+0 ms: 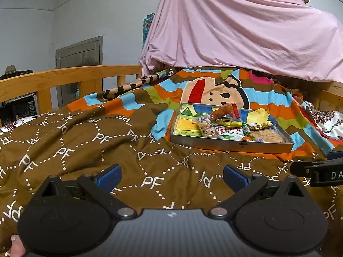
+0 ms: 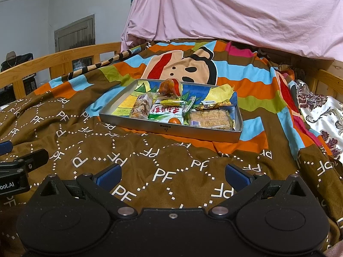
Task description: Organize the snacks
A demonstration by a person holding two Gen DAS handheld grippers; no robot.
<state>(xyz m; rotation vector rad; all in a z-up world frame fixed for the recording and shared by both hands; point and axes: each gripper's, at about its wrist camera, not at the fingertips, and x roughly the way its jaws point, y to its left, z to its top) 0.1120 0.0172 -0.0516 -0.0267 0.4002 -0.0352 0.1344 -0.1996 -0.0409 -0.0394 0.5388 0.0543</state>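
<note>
Both claws wide and empty: left claw and right claw hover over the quilt, well short of the tray. The tray sits on soft bedding beyond them, snacks piled inside: rice cake at its near right, green pack mid, orange bag at the back. Risks: a push on the rim tips the tray on the quilt; slick wrappers slip; grabbing one pack drags its neighbours.
</note>
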